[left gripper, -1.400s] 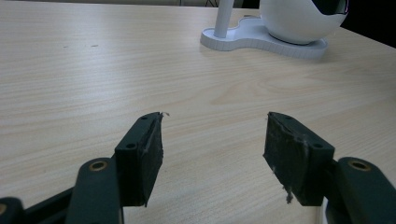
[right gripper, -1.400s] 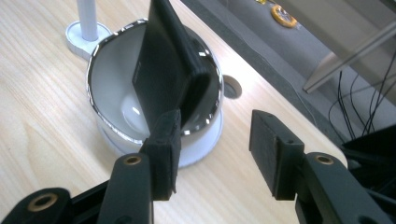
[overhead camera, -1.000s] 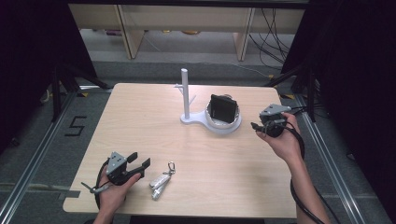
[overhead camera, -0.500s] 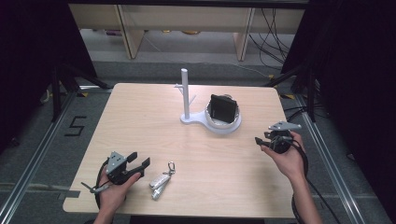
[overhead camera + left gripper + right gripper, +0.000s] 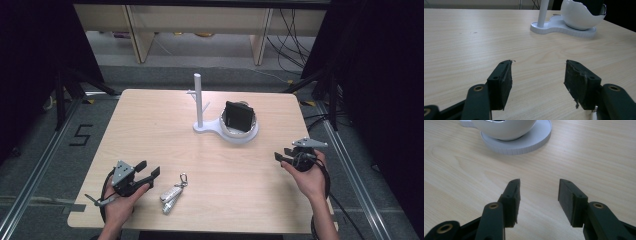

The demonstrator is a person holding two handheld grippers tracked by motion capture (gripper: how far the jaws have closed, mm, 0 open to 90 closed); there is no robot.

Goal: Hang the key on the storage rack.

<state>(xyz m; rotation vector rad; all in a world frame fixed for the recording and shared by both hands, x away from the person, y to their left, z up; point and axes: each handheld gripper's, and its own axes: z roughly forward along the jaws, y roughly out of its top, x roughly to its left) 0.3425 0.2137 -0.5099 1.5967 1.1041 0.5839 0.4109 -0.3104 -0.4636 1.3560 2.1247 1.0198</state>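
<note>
Left hand-held gripper (image 5: 150,174) rested low at the near-left part of the desk (image 5: 150,125), held in the person's left hand (image 5: 120,202). Its jaws stood apart with nothing between them; in the left gripper view (image 5: 537,75) only bare wood showed between the pads. The jaws pointed toward the middle of the desk.

A small metal key ring bundle (image 5: 172,192) lay flat on the desk just beside the left hand-held gripper, on its right, not touching the jaws. Its ring end pointed away from the person. Finer detail of the bundle was too small to tell.

Right hand-held gripper (image 5: 282,156) was held in the right hand (image 5: 310,180) at the near-right part of the desk, close above the surface. Its jaws were apart and gripped nothing; in the right gripper view (image 5: 539,192) plain wood lay between the pads. The jaws pointed left, toward the desk's middle.

A white stand (image 5: 200,127) with an upright post stood at the far centre of the desk. Its base joined a white bowl-shaped cup (image 5: 250,132), which held a dark boxy object (image 5: 237,117) leaning inside. The stand was well apart from both hand-held grippers and from the key ring bundle.
</note>
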